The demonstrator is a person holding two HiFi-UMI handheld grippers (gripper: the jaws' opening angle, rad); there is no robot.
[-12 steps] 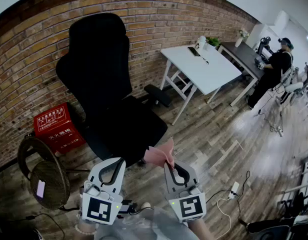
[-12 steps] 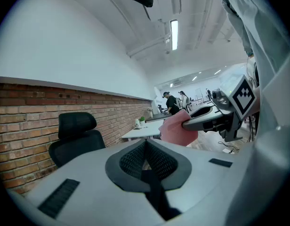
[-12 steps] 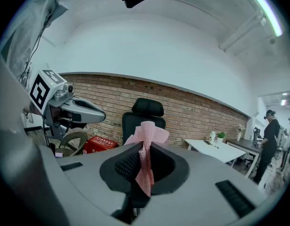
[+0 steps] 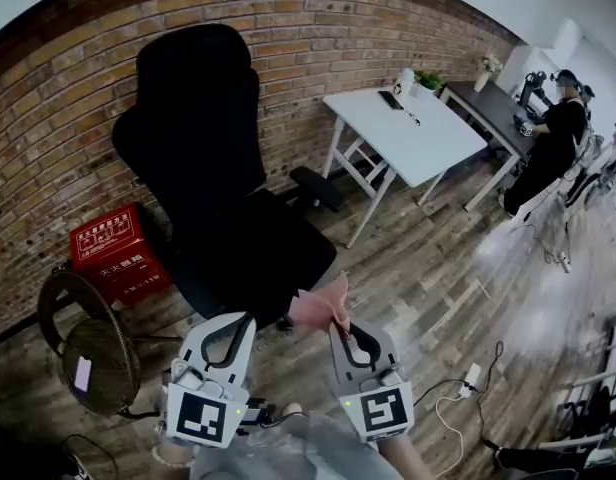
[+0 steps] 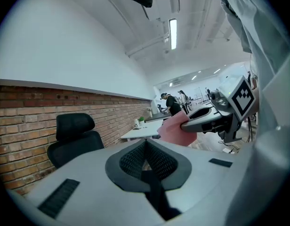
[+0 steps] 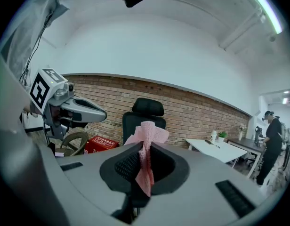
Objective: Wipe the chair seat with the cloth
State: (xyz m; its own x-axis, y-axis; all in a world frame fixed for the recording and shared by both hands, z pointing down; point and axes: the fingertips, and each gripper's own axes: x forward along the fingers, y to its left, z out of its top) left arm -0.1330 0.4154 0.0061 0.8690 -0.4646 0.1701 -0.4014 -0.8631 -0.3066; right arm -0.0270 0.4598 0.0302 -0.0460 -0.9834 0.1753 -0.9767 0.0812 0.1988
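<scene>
The black office chair stands against the brick wall, its seat (image 4: 258, 248) just beyond both grippers and its backrest (image 4: 188, 118) upright behind. My right gripper (image 4: 346, 330) is shut on a pink cloth (image 4: 322, 308), held in the air a little short of the seat's front edge. In the right gripper view the cloth (image 6: 146, 160) hangs clamped between the jaws, with the chair (image 6: 144, 119) ahead. My left gripper (image 4: 238, 323) hovers beside it, shut with nothing in it. From the left gripper view (image 5: 146, 144) I see the cloth (image 5: 175, 131) to the right and the chair (image 5: 74, 135) to the left.
A red crate (image 4: 113, 253) and a round wicker stool (image 4: 88, 353) sit left of the chair. A white table (image 4: 408, 133) and a dark desk (image 4: 488, 108) stand to the right, with a person (image 4: 553, 138) there. Cables and a power strip (image 4: 468, 378) lie on the wooden floor.
</scene>
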